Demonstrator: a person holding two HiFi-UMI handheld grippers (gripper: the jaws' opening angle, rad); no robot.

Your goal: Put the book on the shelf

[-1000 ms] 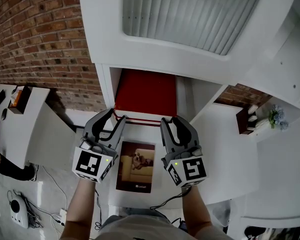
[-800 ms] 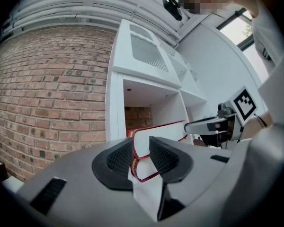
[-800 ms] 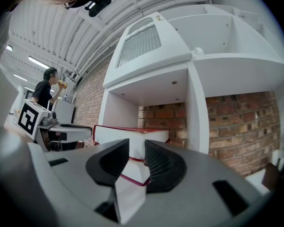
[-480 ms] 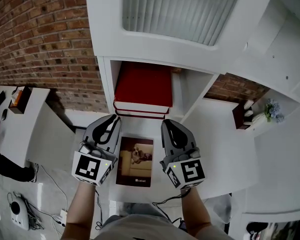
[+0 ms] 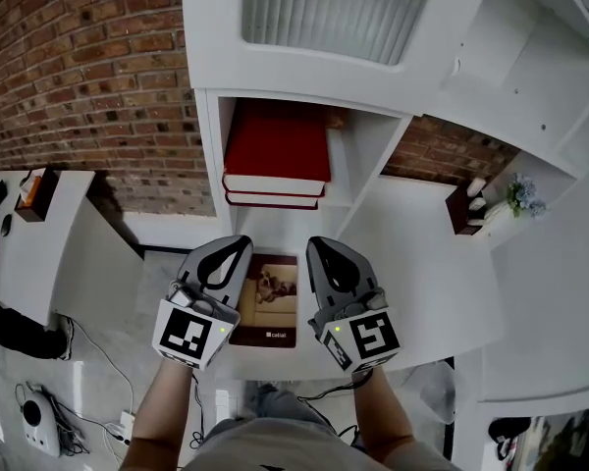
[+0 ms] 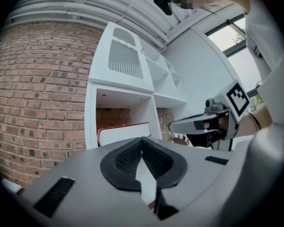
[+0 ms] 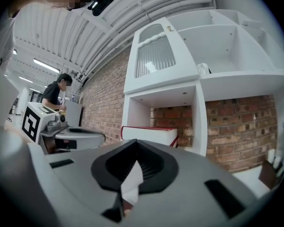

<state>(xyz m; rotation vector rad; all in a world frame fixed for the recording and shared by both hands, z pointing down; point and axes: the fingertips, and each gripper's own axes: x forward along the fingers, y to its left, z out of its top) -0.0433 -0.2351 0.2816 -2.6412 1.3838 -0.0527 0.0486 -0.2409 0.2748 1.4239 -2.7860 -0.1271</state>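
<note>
the book lies flat between left gripper and right gripper, long axis 12-to-6, shelf at 12. Both pinched closed, empty, equally near.

Two stacked books lie in the lower left compartment of the shelf, with the brick wall behind. In front, a flat book lies on the ledge between the left gripper and the right gripper.
</note>
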